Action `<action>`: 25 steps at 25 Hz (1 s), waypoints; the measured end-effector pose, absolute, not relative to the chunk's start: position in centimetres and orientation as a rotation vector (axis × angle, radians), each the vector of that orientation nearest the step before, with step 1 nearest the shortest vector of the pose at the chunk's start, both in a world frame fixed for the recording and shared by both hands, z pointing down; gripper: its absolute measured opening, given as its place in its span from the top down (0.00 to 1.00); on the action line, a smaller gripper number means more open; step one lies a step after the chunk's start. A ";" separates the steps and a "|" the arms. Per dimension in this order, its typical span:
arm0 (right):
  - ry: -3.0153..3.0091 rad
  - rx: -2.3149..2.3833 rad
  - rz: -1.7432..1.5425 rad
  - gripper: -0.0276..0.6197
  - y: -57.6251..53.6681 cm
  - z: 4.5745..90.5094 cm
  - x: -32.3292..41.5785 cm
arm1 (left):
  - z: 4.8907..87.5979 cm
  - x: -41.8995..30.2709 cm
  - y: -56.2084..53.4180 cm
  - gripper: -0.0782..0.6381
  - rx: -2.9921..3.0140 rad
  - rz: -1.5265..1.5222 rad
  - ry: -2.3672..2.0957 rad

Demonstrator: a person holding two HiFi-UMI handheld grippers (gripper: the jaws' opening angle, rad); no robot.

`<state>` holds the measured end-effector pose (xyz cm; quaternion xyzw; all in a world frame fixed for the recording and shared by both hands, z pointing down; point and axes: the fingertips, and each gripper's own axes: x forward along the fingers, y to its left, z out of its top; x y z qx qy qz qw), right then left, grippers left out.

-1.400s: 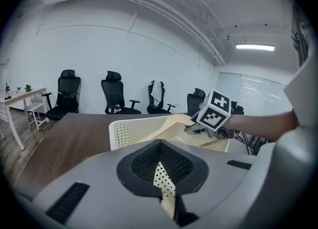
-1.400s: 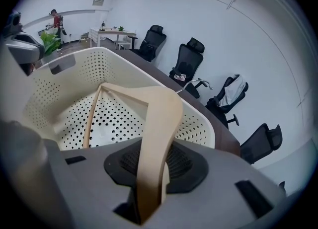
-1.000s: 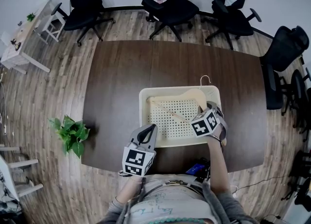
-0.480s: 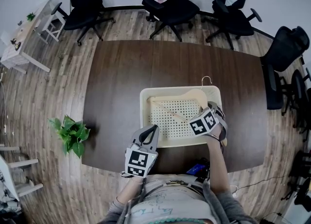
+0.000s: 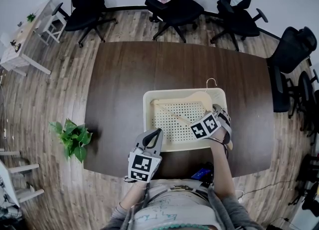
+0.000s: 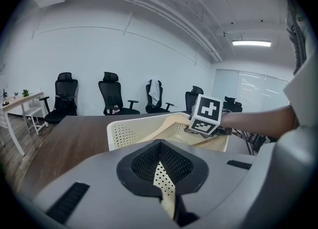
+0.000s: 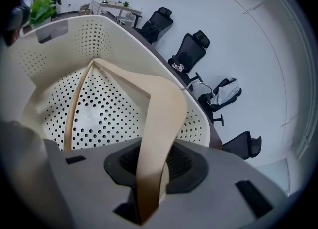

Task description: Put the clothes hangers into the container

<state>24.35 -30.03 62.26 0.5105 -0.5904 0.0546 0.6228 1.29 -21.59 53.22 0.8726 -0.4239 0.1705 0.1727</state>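
Clamping 1 curved wooden hanger (image 7: 158, 118) inside perforated cream basket (image 7: 99, 29), right gripper (image 7: 149, 183), left gripper (image 6: 160, 166) jaws together

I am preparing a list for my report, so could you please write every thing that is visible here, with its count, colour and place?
table: one, dark brown, centre of the room
container: one, cream, perforated, on the table's near side
hanger: one, pale wood with a metal hook, inside the container, hook over the far rim
office chairs: at least four, black, along the far and right sides of the table
plant: one, green, on the floor left of the table
side table: one, white, far left
right tongs: one, grey, closed on the hanger's arm
left tongs: one, grey, shut, empty, at the container's near corner
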 end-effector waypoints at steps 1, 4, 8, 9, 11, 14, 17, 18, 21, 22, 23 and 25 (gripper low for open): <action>-1.349 1.173 0.116 0.80 -30.0 62.2 24.4 | 53.2 1.3 -21.6 0.88 2.476 0.484 -1.202; -1.347 1.170 0.103 0.80 -29.9 62.2 24.3 | 53.3 1.2 -21.5 0.88 2.478 0.485 -1.202; -1.365 1.154 0.105 0.80 -29.7 62.3 24.1 | 53.3 1.1 -21.5 0.88 2.475 0.475 -1.205; -1.371 1.148 0.105 0.78 -29.7 62.3 24.0 | 53.3 1.1 -21.5 0.88 2.473 0.472 -1.206; -1.380 1.140 0.110 0.73 -29.6 62.3 23.9 | 53.3 1.1 -21.5 0.88 2.472 0.471 -1.205; -1.385 1.146 0.126 0.71 -29.4 62.3 24.0 | 53.3 1.0 -21.5 0.88 2.475 0.473 -1.205; -1.409 1.155 0.139 0.68 -29.3 62.1 24.0 | 53.3 1.0 -21.4 0.88 2.475 0.475 -1.206; -1.420 1.152 0.142 0.67 -29.3 62.0 23.9 | 53.3 1.0 -21.4 0.88 2.475 0.476 -1.207; -1.462 1.139 0.146 0.63 -29.2 61.9 23.5 | 53.3 1.0 -21.4 0.88 2.476 0.473 -1.207; -1.480 1.140 0.154 0.63 -29.2 61.8 23.3 | 53.3 1.0 -21.4 0.88 2.475 0.471 -1.206; -1.497 1.142 0.165 0.62 -29.2 61.7 23.1 | 53.3 1.0 -21.4 0.88 2.475 0.470 -1.207; -1.521 1.145 0.188 0.61 -29.1 61.6 23.0 | 53.2 1.1 -21.5 0.88 2.475 0.475 -1.209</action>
